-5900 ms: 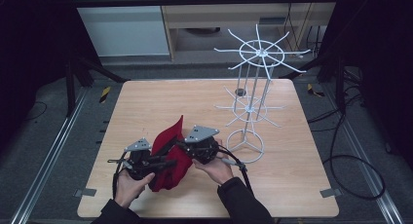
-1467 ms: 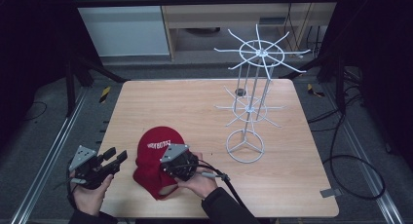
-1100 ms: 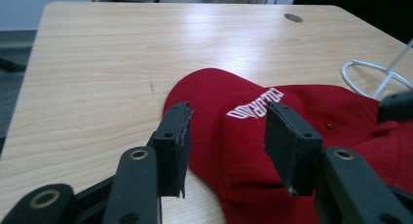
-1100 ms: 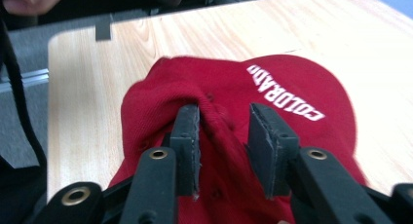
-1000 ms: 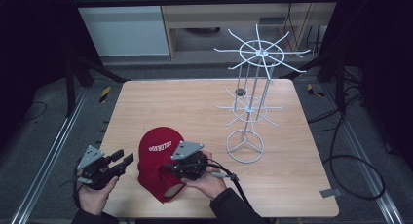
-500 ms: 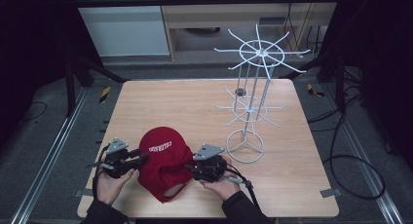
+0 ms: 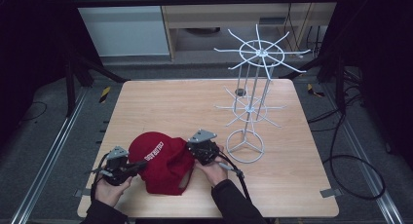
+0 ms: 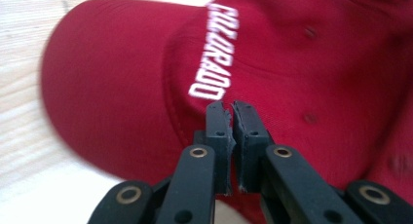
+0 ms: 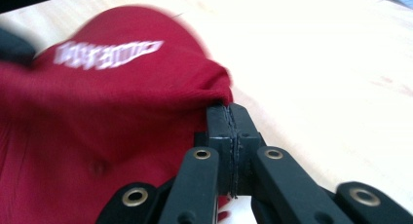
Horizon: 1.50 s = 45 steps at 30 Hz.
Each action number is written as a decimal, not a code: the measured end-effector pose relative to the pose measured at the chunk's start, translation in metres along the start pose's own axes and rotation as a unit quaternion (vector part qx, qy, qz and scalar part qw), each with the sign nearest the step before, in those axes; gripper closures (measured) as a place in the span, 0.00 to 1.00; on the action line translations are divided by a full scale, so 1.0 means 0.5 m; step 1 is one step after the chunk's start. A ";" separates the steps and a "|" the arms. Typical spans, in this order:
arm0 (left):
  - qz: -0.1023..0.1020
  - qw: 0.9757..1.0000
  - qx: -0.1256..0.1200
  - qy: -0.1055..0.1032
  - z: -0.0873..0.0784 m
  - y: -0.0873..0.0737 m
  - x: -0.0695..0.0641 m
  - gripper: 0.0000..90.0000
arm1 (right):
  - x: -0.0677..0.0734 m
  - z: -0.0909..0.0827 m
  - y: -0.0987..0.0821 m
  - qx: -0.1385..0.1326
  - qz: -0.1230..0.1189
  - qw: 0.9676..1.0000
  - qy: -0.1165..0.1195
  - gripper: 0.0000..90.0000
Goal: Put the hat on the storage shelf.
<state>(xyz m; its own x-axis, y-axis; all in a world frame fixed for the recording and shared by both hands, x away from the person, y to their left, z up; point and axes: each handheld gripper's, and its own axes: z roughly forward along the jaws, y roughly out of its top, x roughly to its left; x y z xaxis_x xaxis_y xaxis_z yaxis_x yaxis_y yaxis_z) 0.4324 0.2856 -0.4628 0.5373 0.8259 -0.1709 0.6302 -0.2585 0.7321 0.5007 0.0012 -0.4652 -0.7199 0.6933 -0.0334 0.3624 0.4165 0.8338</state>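
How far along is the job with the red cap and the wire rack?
Done: the cap lies on the table, and both jaw pairs have just closed. In hand: the right hand-held gripper pinches its fabric edge; the left hand-held gripper is shut at its side, grip unclear. Left: the rack holds no cap, so lifting and probably hanging remain.

The near left part of the bench is taken up by the red cap, which is flanked closely by the left tongs and the right tongs, so no passage is left between them at bench level. The right half is blocked by the white wire rack, whose ring base stands just beside the right tongs and whose spokes spread wide overhead. Bare wood is offered along the far left and the near right corner.
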 end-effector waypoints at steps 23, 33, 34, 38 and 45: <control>0.080 0.993 -0.084 -0.027 -0.069 0.070 -0.126 0.62 | -0.036 -0.222 -0.059 -0.054 0.011 0.998 -0.020 0.77; 0.094 0.994 -0.050 -0.024 -0.038 0.086 -0.155 0.55 | -0.092 -0.316 -0.153 -0.049 0.055 0.996 -0.054 0.73; 0.097 0.994 -0.044 -0.022 -0.029 0.088 -0.159 0.55 | -0.100 -0.325 -0.166 -0.048 0.061 0.995 -0.060 0.73; 0.094 0.995 -0.023 -0.009 0.011 0.100 -0.164 0.55 | -0.144 -0.361 -0.233 -0.038 0.098 0.990 -0.092 0.70; 0.062 0.998 0.007 0.002 0.062 0.109 -0.163 0.80 | -0.195 -0.390 -0.283 -0.039 0.148 0.979 -0.132 0.66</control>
<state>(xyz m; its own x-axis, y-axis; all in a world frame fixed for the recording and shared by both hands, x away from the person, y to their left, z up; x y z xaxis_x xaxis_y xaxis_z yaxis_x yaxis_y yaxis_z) 0.4403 0.1884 -0.4292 0.6093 0.7893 -0.0757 0.5662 -0.3662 0.7385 0.4043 -0.2397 -0.4724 -0.4081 0.9092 0.0823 0.4780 0.1360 0.8677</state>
